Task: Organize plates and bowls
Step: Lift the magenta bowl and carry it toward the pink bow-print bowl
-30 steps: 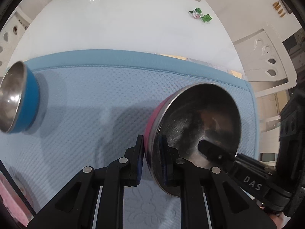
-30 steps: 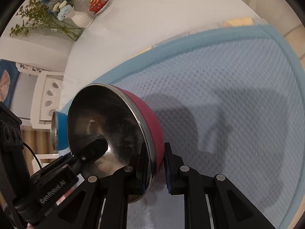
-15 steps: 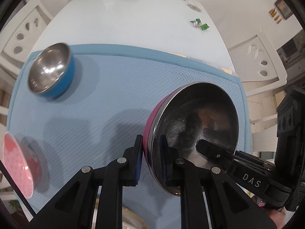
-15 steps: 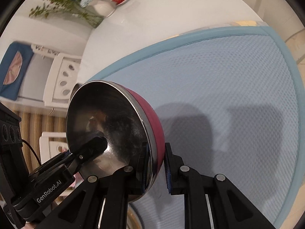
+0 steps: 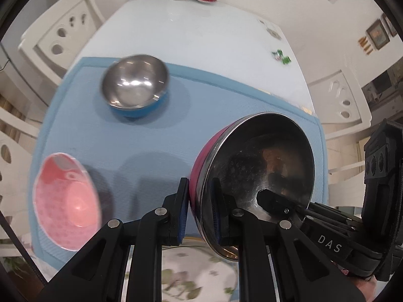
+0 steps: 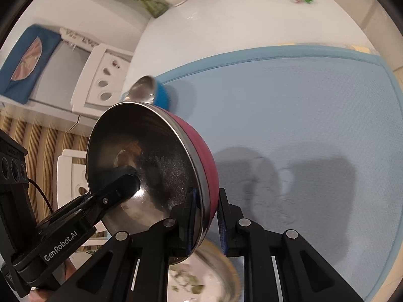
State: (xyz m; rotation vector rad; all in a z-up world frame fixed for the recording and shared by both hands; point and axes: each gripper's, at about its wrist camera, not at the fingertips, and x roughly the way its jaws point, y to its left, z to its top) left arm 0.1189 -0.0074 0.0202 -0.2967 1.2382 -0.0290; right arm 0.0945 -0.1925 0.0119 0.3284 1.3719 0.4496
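Magenta bowl between both grippers' fingers

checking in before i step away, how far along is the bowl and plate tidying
Done: nothing looks stacked yet. In hand: the left gripper and right gripper both clamp the rim of the magenta steel bowl, held above the blue mat. Left: the blue steel bowl, pink bowl and floral plate sit separately.

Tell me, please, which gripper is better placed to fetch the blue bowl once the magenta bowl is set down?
Probably the left gripper: the blue bowl lies on its side of the mat, across the magenta bowl from the right gripper.
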